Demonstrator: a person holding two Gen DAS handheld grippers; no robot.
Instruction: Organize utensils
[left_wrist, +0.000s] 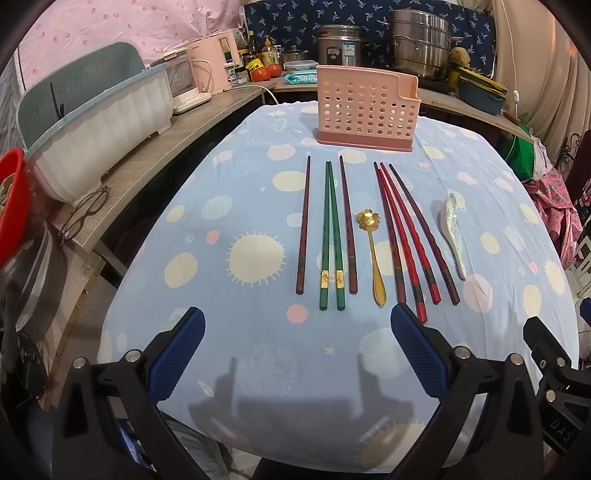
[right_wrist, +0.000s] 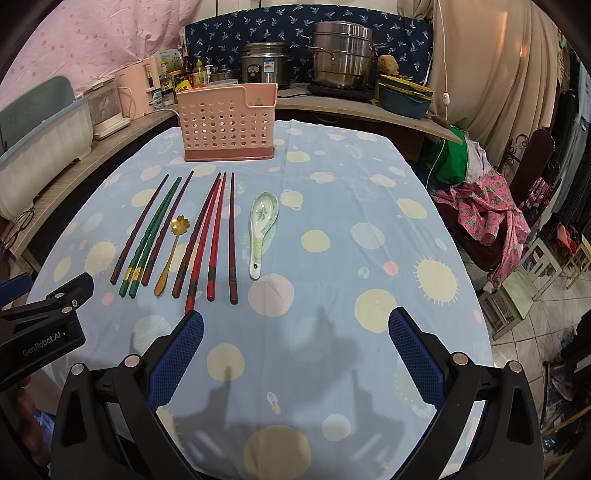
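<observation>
Utensils lie in a row on the surface (left_wrist: 207, 192), which is covered by a pale blue cloth with cream and pink dots, ahead of both my tools. My left tool (left_wrist: 297, 354) hovers over the cloth with its blue-padded fingers spread wide, pinching nothing. My right tool (right_wrist: 295, 354) is likewise spread apart and empty, hanging above bare cloth.

Straight ahead of my left tool lie two dark maroon wooden chopsticks (left_wrist: 303, 225), with a pair of green chopsticks with gold bands (left_wrist: 331, 236) lying between them. Just to the right of these is a gold metal spoon with a flower-shaped bowl (left_wrist: 371, 251), its handle pointing toward me. Beyond my left tool's right finger sit four red and dark red chopsticks (left_wrist: 410, 236), fanned slightly; the nearest end of one lies just beside that fingertip. Farther right rests a white ceramic soup spoon with a green pattern (left_wrist: 454, 232), bowl facing up.

From my right tool, the whole row lies ahead and to the left, with the ceramic spoon closest to its centre line.

Past the far ends of the chopsticks stands a pink perforated plastic utensil holder (left_wrist: 365, 107), upright on the cloth, well apart from both tools.
</observation>
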